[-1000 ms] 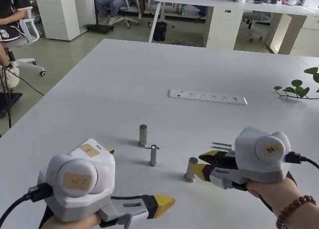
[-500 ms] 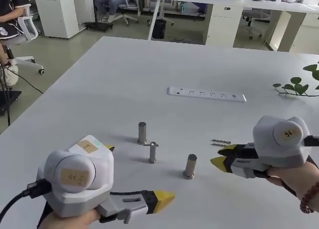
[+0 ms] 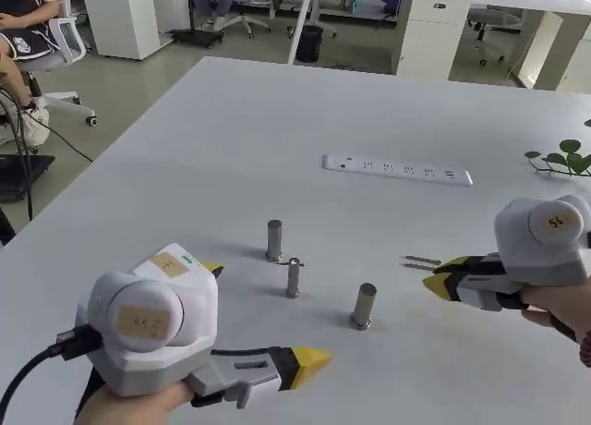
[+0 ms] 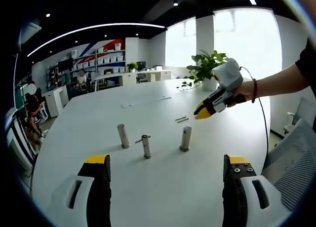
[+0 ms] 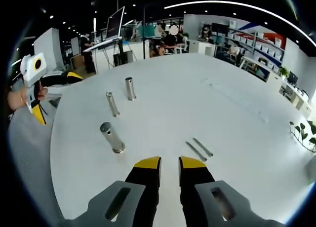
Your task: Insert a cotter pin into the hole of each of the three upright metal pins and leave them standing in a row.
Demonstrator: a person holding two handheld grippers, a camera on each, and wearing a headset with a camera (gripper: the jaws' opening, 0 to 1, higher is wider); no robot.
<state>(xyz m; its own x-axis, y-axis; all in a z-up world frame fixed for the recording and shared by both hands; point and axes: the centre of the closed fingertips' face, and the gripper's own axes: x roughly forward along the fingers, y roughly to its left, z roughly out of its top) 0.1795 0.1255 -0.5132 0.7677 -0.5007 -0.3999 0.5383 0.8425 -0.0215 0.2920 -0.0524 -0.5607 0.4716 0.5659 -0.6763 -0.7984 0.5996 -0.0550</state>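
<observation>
White bench (image 3: 185,166) runs across an open office, and the head view takes in a power strip (image 3: 397,171) lying well beyond the work. Three metal pins (image 3: 274,240) stand upright on it in a slanting row, apart from one another. The left gripper view looks at the row side-on and makes plain that a cotter pin (image 4: 140,140) passes crosswise through the top of the middle pin (image 4: 145,146), while the outer two carry none. The right gripper view looks from the other end and brings out two loose cotter pins (image 5: 197,149), lying side by side flat on the bench just ahead of the right tongs (image 5: 170,164). Those tongs are drawn nearly together with a slim gap, pinching nothing and touching nothing. The left tongs (image 4: 167,160) are spread wide and empty, facing the row from well back.
</observation>
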